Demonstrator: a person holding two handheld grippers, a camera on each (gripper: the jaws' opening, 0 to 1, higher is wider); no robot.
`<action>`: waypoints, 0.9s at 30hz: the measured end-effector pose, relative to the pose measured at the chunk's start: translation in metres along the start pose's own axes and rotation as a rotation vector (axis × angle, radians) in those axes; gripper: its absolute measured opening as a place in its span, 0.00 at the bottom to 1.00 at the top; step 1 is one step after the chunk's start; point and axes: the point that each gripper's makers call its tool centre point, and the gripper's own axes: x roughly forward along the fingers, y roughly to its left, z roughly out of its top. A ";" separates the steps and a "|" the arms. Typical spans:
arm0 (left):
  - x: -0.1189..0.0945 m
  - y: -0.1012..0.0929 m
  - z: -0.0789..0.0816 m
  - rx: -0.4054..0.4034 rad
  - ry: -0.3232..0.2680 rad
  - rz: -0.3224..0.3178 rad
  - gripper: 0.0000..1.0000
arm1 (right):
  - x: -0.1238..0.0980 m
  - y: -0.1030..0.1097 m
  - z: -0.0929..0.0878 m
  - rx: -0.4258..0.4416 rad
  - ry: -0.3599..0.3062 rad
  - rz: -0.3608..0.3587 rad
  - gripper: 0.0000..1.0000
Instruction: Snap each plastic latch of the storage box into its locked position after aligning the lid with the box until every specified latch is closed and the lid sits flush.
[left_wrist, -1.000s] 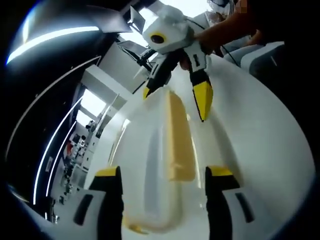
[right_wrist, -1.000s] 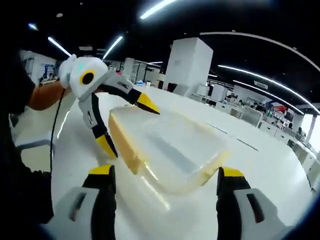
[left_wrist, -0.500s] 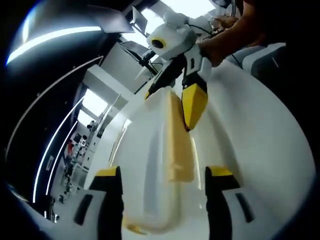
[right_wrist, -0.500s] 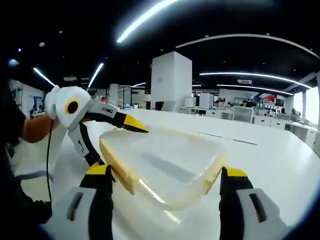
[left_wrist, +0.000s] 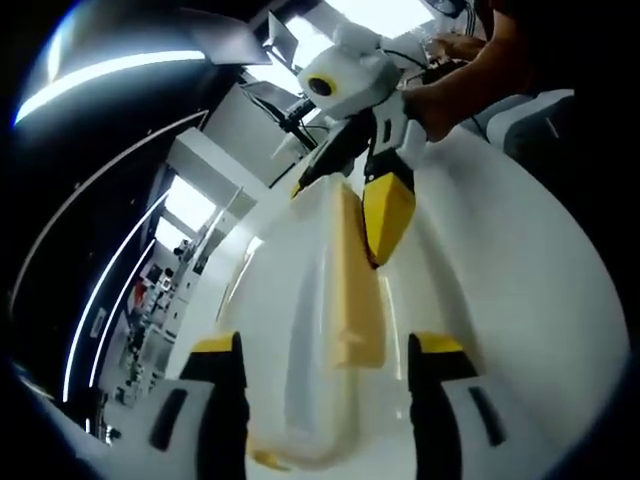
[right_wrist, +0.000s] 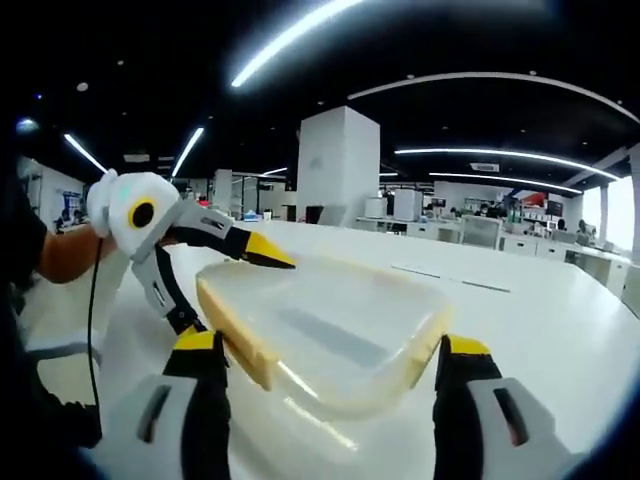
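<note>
A translucent storage box (right_wrist: 335, 325) with its lid on lies on the white table (right_wrist: 540, 300). A long yellow latch (right_wrist: 235, 340) runs along its left side and another yellow latch (right_wrist: 425, 360) sits at its right corner. My right gripper (right_wrist: 330, 345) is open, its jaws standing either side of the box's near end. My left gripper (right_wrist: 235, 292) comes in from the left, open, straddling the far end. In the left gripper view the box (left_wrist: 305, 330) shows a yellow latch (left_wrist: 355, 290); my left gripper (left_wrist: 328, 345) is open around it, and the right gripper (left_wrist: 338, 222) straddles the far end.
A person's arm (left_wrist: 470, 70) holds the right gripper, and a forearm (right_wrist: 65, 250) with a trailing cable holds the left one. A white column (right_wrist: 340, 165) and rows of desks stand far behind. The table (left_wrist: 500, 260) stretches wide around the box.
The right gripper came down lower and closer onto the box's end, its yellow jaw now against the long latch side. Over the last half second almost nothing moved.
</note>
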 end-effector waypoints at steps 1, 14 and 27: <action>0.000 0.000 0.000 0.000 0.003 -0.001 0.62 | 0.000 0.000 0.000 -0.001 -0.001 0.000 0.82; -0.001 0.000 0.000 -0.010 -0.007 0.002 0.61 | 0.003 0.000 0.000 -0.013 0.006 -0.001 0.80; -0.001 0.001 0.002 -0.041 -0.017 0.016 0.60 | 0.003 0.001 0.001 -0.031 0.015 -0.012 0.78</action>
